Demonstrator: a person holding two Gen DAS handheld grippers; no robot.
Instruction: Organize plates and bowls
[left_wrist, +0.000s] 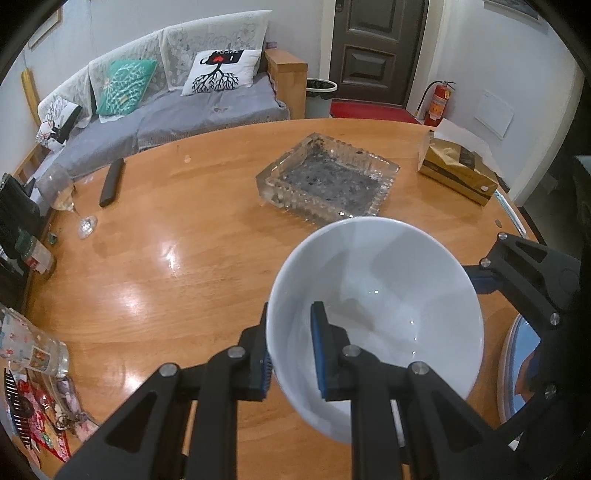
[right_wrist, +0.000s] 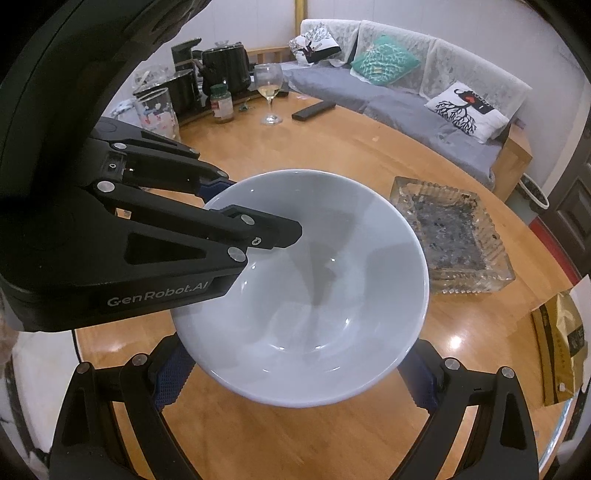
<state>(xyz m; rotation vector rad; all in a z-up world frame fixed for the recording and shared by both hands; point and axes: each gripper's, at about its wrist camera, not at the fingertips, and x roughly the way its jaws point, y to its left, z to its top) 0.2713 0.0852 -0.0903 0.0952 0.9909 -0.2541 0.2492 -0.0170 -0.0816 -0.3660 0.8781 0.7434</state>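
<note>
A white bowl (left_wrist: 373, 295) hangs tilted above the round wooden table (left_wrist: 166, 295). My left gripper (left_wrist: 291, 332) is shut on its near rim, with one blue pad inside the bowl and one outside. In the right wrist view the same bowl (right_wrist: 303, 295) fills the middle and my left gripper (right_wrist: 258, 210) reaches in from the left. My right gripper (right_wrist: 295, 373) stands wide around the bowl's body, its blue pads (right_wrist: 173, 369) against the outer wall. One of its fingers (left_wrist: 517, 266) shows beside the bowl. A pale blue plate (left_wrist: 504, 369) lies at the lower right, partly hidden.
A square glass ashtray (left_wrist: 328, 177) sits just beyond the bowl, with a gold tissue box (left_wrist: 458, 170) to its right. On the far left stand a wine glass (left_wrist: 66, 199), a black remote (left_wrist: 112, 181) and a printed glass jar (left_wrist: 33, 354). Kettles (right_wrist: 221, 66) line the table's far edge.
</note>
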